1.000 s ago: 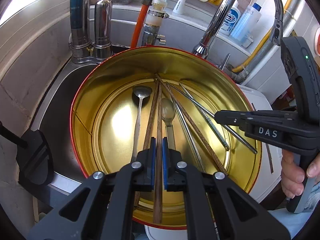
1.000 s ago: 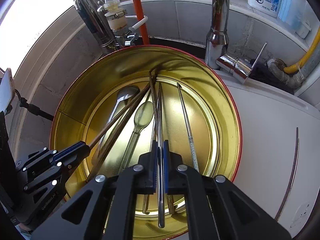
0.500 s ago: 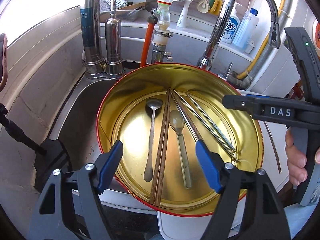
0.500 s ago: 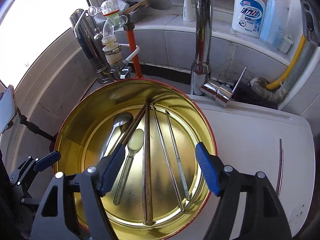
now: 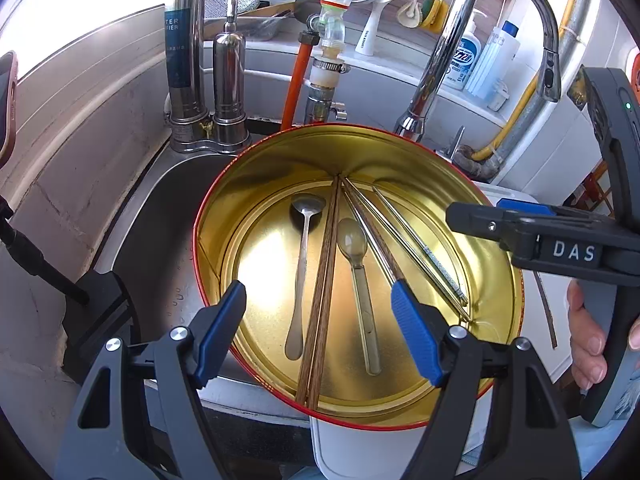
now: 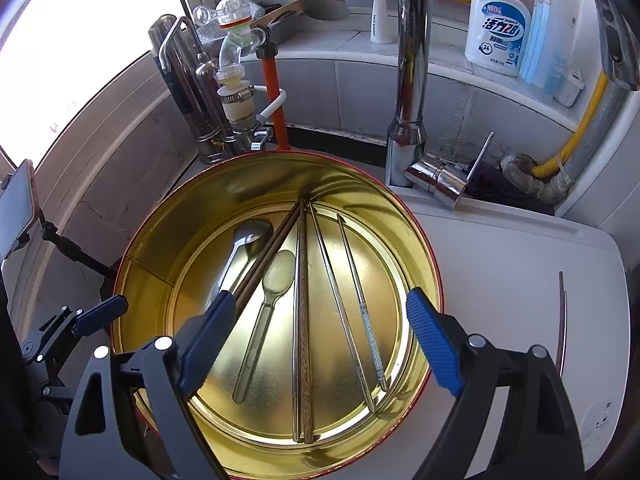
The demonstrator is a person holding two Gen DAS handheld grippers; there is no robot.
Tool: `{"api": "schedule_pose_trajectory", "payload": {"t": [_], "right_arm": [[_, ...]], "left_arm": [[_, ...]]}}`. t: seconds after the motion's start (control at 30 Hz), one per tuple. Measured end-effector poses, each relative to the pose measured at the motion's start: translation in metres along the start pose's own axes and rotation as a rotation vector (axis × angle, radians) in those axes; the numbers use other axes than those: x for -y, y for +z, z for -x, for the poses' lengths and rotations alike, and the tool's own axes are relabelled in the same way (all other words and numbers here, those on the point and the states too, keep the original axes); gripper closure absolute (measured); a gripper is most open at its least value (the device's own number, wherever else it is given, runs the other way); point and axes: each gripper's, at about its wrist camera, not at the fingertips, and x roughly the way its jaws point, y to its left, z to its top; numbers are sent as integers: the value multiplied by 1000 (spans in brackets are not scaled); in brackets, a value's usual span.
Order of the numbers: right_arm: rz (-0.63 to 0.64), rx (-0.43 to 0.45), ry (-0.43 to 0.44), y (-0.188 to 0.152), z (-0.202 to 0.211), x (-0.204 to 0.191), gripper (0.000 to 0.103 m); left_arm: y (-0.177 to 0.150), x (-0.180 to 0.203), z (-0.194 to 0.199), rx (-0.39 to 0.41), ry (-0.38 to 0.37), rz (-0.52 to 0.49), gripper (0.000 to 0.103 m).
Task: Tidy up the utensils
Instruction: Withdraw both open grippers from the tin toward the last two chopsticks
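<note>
A round gold tin [image 5: 280, 160] with a red rim holds the utensils, all lying flat. Left to right in the left wrist view: a metal spoon [image 5: 302, 264], a pair of wooden chopsticks [image 5: 324, 280], a translucent plastic spoon [image 5: 358, 272] and metal chopsticks [image 5: 420, 248]. My left gripper [image 5: 320, 332] hangs open above the tin's near side, with nothing between its pads. My right gripper [image 6: 320, 340] is over the same tin [image 6: 180, 240]; its jaws are opening and grip nothing. Below it lie a wood-patterned pair [image 6: 302, 320] and metal chopsticks [image 6: 365, 316]. Each gripper shows in the other's view: right gripper [image 5: 476, 210], left gripper [image 6: 92, 316].
The tin sits half over a steel sink [image 5: 152, 240] and half on a white lid [image 6: 520, 280], where a thin stick [image 6: 562, 320] lies. A tall tap [image 6: 412, 80], filter canisters [image 5: 204, 80], an orange hose [image 6: 272, 92] and soap bottles [image 6: 496, 24] stand behind. A phone on a stand [image 6: 16, 208] is at left.
A second ago both grippers were shut on chopsticks low in the tin. Both have opened and drawn back upward; the chopsticks now lie loose on the tin's floor.
</note>
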Motion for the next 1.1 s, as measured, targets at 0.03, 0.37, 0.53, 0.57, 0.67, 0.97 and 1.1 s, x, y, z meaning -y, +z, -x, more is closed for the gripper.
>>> {"api": "schedule_pose_trajectory", "payload": {"t": [0.03, 0.37, 0.53, 0.57, 0.67, 0.97, 1.1], "right_arm": [[-1, 0, 0, 0, 0, 0, 15], [-14, 7, 4, -5, 5, 0, 14], [-30, 6, -2, -9, 8, 3, 14], [-32, 5, -4, -10, 8, 3, 14], [-36, 7, -7, -12, 9, 3, 14], [-50, 25, -4, -18, 16, 0, 14], [-67, 44, -3, -20, 21, 0, 14]], "left_arm": [[-1, 0, 0, -1, 0, 0, 29], [-4, 1, 1, -6, -2, 4, 29], [-6, 2, 3, -5, -16, 8, 29], [-6, 2, 3, -4, -18, 8, 29], [-7, 1, 4, -5, -20, 8, 29], [-7, 1, 9, 2, -30, -10, 29], [-5, 1, 10, 5, -32, -30, 29]]}}
